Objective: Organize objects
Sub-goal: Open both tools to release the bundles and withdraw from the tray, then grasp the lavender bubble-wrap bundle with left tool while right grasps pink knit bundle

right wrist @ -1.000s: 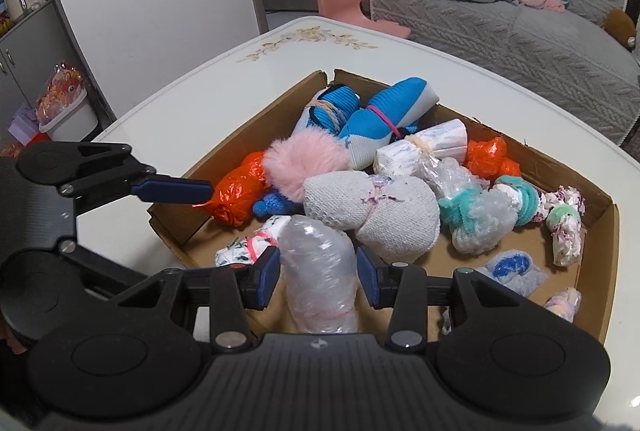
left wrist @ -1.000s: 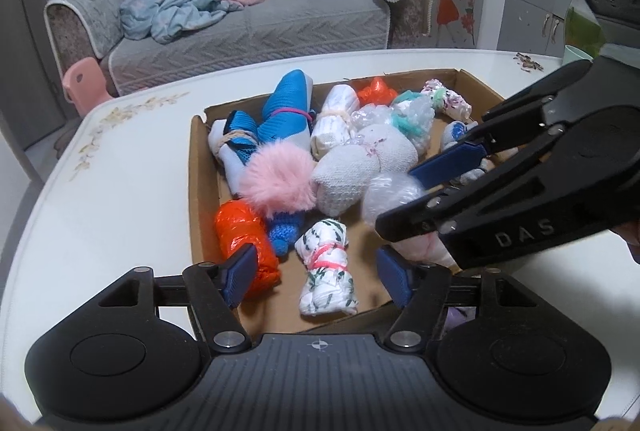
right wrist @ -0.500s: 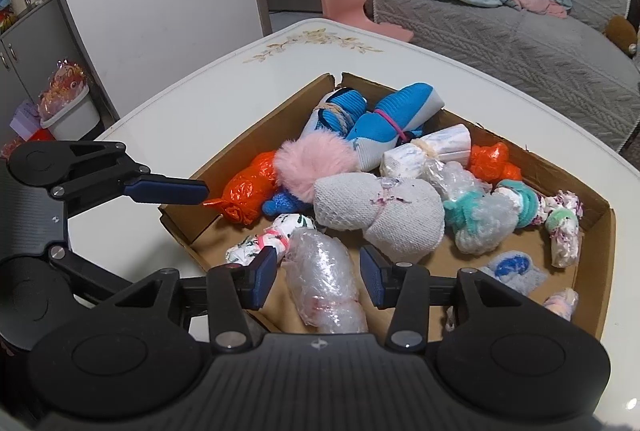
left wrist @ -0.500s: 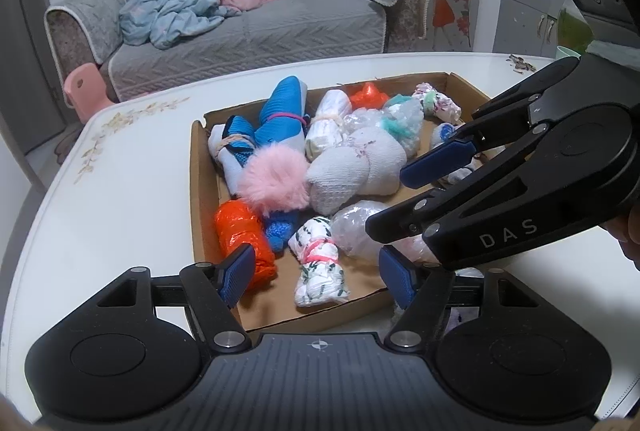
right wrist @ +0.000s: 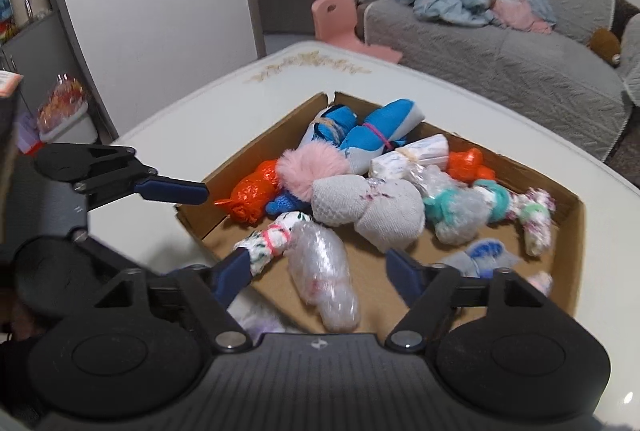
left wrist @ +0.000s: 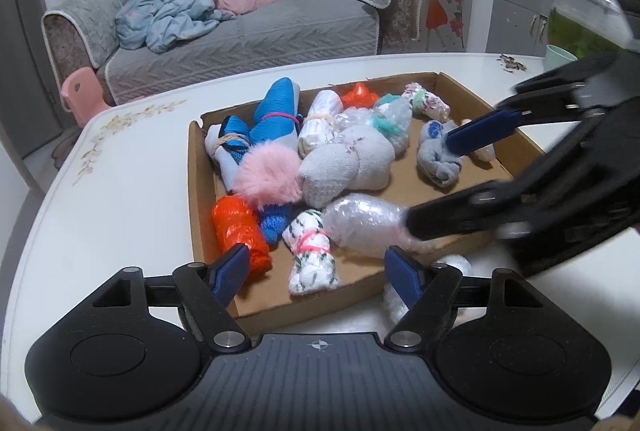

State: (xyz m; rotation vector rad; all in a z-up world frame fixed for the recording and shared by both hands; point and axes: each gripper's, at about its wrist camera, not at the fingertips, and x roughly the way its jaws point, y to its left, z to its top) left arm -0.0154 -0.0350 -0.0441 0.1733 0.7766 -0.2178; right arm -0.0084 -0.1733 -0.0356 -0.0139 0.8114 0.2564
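The right gripper (right wrist: 318, 273) was spreading its jaws, letting the bubble-wrap bundle (right wrist: 322, 277) lie loose at the cardboard tray's (right wrist: 576, 263) six o'clock edge, while the left gripper (left wrist: 318, 271) opened, empty, nearby.

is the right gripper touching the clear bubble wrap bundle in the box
Apart. In the right wrist view the right gripper has opening jaws with clear gaps beside the bubble wrap bundle.
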